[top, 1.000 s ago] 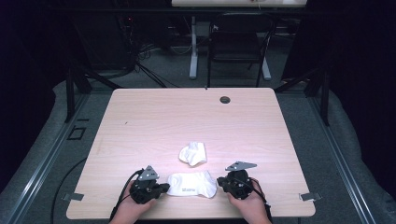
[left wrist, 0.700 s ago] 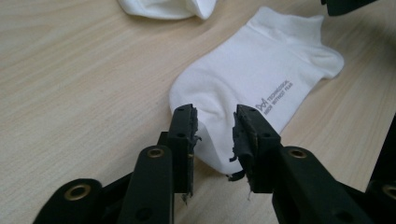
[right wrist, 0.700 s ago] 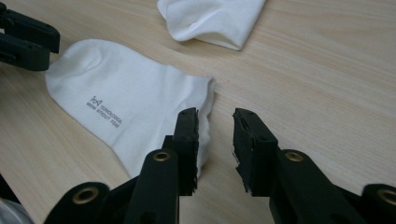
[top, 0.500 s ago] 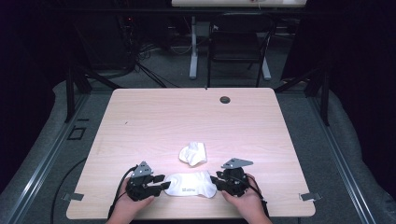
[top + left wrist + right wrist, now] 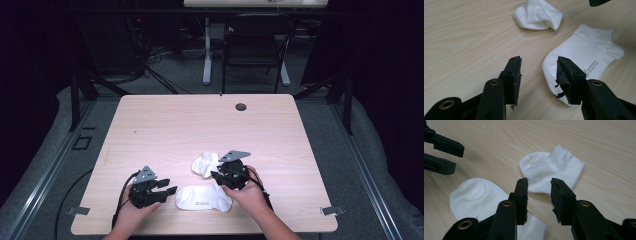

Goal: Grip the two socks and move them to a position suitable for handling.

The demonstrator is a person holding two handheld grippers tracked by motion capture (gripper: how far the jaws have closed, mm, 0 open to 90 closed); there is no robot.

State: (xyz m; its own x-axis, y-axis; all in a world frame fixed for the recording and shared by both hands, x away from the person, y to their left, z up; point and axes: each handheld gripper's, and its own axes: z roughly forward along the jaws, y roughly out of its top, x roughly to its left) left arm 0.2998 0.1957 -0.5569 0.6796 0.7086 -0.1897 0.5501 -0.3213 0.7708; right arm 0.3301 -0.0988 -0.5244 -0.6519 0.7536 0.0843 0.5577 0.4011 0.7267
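I had just opened both claws and let go of the flat sock point(image 5: 203, 198), which lay smooth at the table's point(image 5: 165, 125) near edge. My left claw point(image 5: 169, 189) stood empty beside its toe. My right claw point(image 5: 216, 176), also empty, moved toward the crumpled sock point(image 5: 204, 163), probably next.

The table point(image 5: 165, 130) is seen from a fixed camera above its near edge, faced forward and down. Each gripper view is taken low and close along its own black jaws. The flat sock point(image 5: 202, 198) point(image 5: 586, 58) point(image 5: 477, 197) and the crumpled sock point(image 5: 205, 164) point(image 5: 537, 15) point(image 5: 554, 170) are shared by all three views.
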